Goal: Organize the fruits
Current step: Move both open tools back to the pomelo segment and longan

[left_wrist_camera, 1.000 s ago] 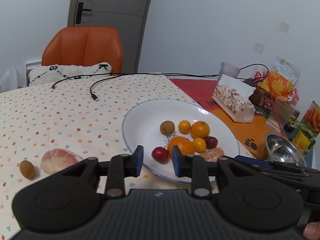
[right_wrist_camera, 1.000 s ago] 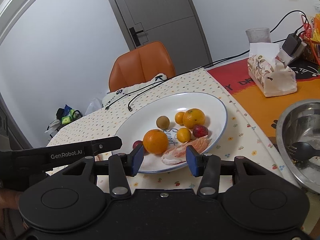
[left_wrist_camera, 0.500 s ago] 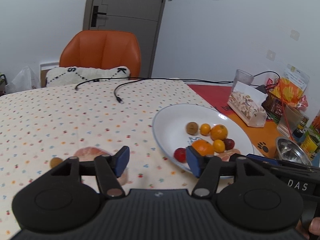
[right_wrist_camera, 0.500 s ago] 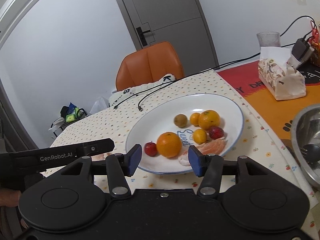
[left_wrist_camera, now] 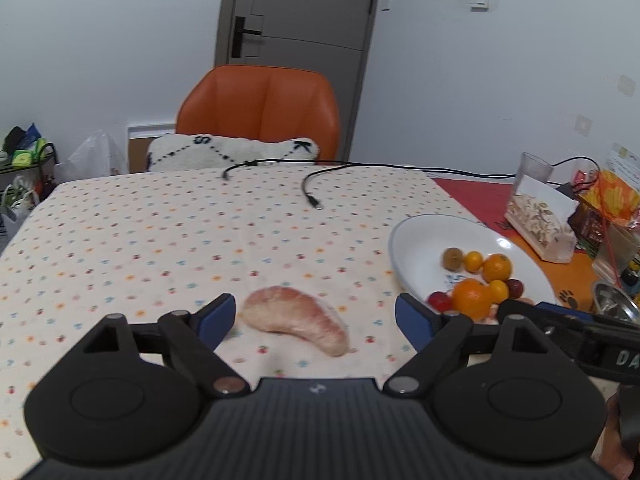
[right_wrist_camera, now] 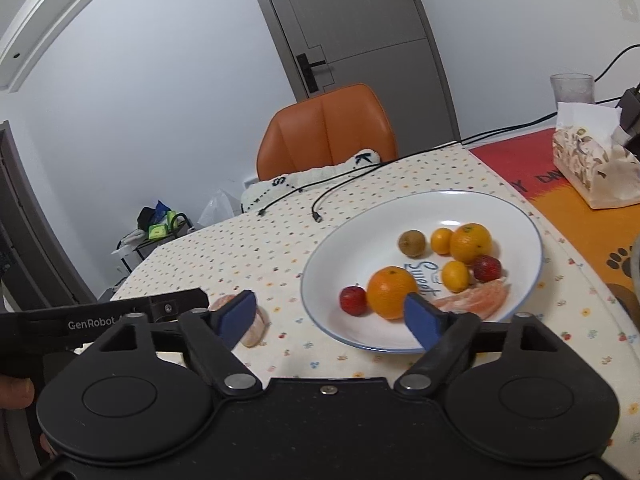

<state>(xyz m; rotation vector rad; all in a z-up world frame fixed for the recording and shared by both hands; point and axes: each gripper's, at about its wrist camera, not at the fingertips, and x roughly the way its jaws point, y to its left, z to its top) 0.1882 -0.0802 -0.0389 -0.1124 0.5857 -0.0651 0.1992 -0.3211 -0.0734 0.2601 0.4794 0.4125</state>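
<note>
In the left wrist view, the left gripper (left_wrist_camera: 316, 314) is seen with its blue-padded jaws spread wide, nothing held between them. A pink pomelo segment (left_wrist_camera: 297, 319) lies on the dotted tablecloth (left_wrist_camera: 160, 240) between the two pads, touching neither. To the right, a white plate (left_wrist_camera: 416, 236) is seen holding a kiwi (left_wrist_camera: 452, 258), small and large oranges and red fruits, with the right gripper's black body crossing its near edge. A tissue box (left_wrist_camera: 538, 226) is placed beyond the plate, and an orange chair (left_wrist_camera: 260, 114) is set at the far side of the table. In the right wrist view, the right gripper (right_wrist_camera: 331, 314) is likewise released, its jaws held wide apart above the plate's near rim (right_wrist_camera: 320, 320) and empty. On the plate, a large orange (right_wrist_camera: 391, 297), a red fruit (right_wrist_camera: 353, 299), the kiwi (right_wrist_camera: 411, 243) and another pomelo segment (right_wrist_camera: 476, 300) are seen. The loose pomelo segment (right_wrist_camera: 256, 330) is partly hidden behind the right gripper's left pad, lying on the cloth just left of the plate, beside the left gripper's black body (right_wrist_camera: 100, 320).
</note>
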